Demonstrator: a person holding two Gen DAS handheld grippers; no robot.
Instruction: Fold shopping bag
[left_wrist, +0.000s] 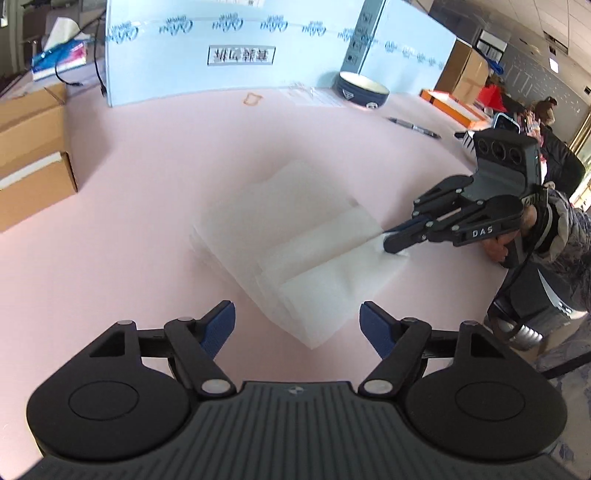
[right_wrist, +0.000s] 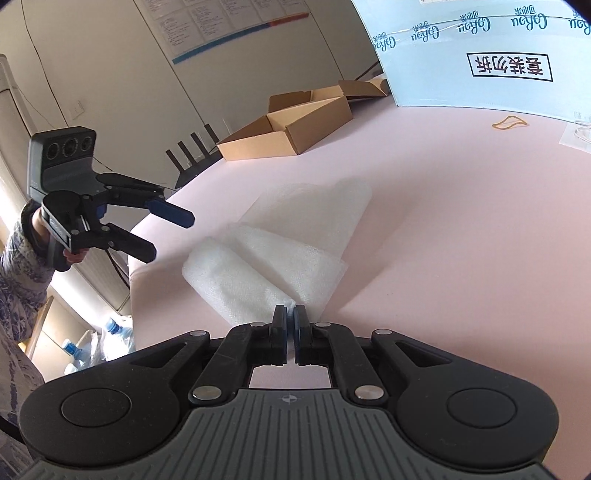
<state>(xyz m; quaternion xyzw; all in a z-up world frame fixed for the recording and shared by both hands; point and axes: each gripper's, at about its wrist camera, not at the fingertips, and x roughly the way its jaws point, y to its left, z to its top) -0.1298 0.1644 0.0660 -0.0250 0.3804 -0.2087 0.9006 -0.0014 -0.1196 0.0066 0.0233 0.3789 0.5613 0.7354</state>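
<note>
A thin white translucent shopping bag (left_wrist: 295, 254) lies partly folded on the pink table (left_wrist: 155, 177). It also shows in the right wrist view (right_wrist: 280, 240), with one layer turned over on itself. My right gripper (right_wrist: 290, 314) is shut on the bag's near corner; in the left wrist view it (left_wrist: 393, 242) pinches the bag's right edge low over the table. My left gripper (left_wrist: 297, 319) is open and empty, hovering just above the bag's near end. In the right wrist view it (right_wrist: 171, 236) is off the table's left edge, jaws apart.
A large light-blue carton (left_wrist: 236, 48) stands at the back. Cardboard boxes (left_wrist: 33, 155) sit at the left, also in the right wrist view (right_wrist: 291, 125). A dark round bowl (left_wrist: 364, 88), a pen (left_wrist: 413, 127), a rubber band (left_wrist: 253, 99) and an orange box (left_wrist: 454, 107) lie further back.
</note>
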